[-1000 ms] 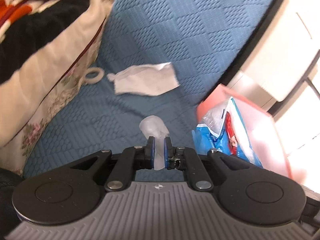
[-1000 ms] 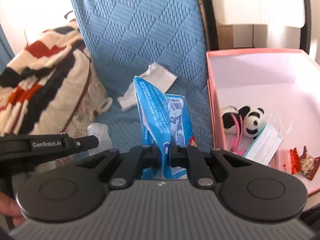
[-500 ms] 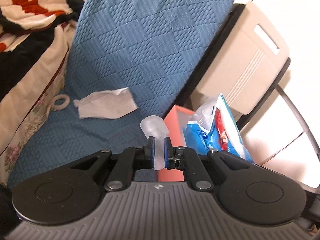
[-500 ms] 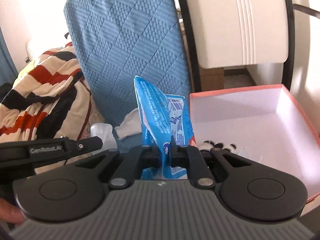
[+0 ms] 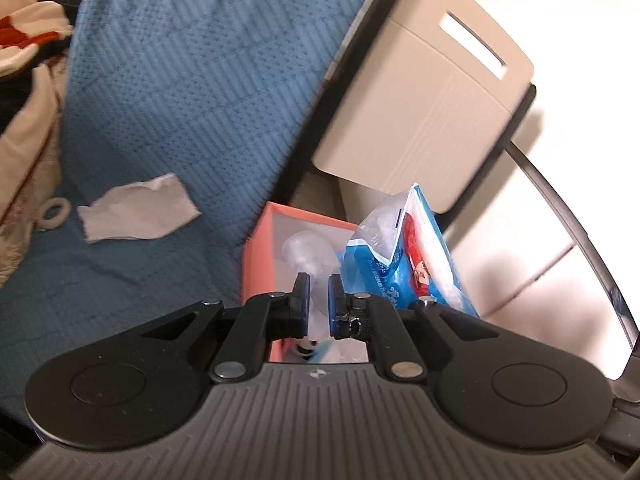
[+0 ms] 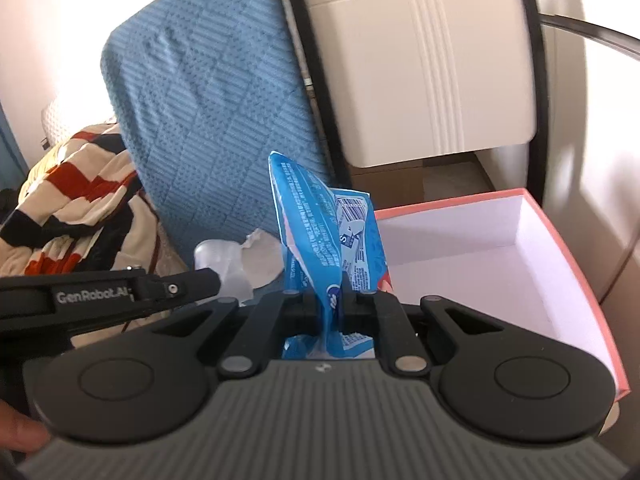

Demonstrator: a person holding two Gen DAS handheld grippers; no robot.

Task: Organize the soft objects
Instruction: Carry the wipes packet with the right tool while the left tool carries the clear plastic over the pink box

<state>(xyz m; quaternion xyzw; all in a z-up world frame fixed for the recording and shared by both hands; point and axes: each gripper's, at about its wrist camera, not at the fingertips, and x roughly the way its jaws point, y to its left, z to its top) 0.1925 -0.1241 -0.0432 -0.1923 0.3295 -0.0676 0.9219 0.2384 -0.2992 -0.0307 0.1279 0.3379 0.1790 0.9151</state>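
Note:
My left gripper [image 5: 318, 294] is shut on a clear soft plastic piece [image 5: 306, 252] and holds it over the near corner of the pink box [image 5: 256, 256]. My right gripper [image 6: 330, 300] is shut on a blue wet-wipes pack [image 6: 320, 224], held upright beside the pink box [image 6: 560, 248]; the pack also shows in the left wrist view [image 5: 404, 256]. The left gripper's arm [image 6: 100, 300] crosses the right wrist view at lower left, with the clear piece [image 6: 224, 264] at its tip. A white tissue [image 5: 136, 208] lies on the blue cushion [image 5: 180, 80].
A striped red, black and cream garment [image 6: 72, 184] is heaped at the left of the cushion. A white ring [image 5: 54, 212] lies by the tissue. A beige chair back [image 5: 424, 96] with a black frame stands behind the box. A small panda toy [image 5: 306, 346] shows inside the box.
Both grippers have risen and swung right towards the pink box, each still holding its object. The left gripper's clear piece is now over the box corner instead of over the cushion.

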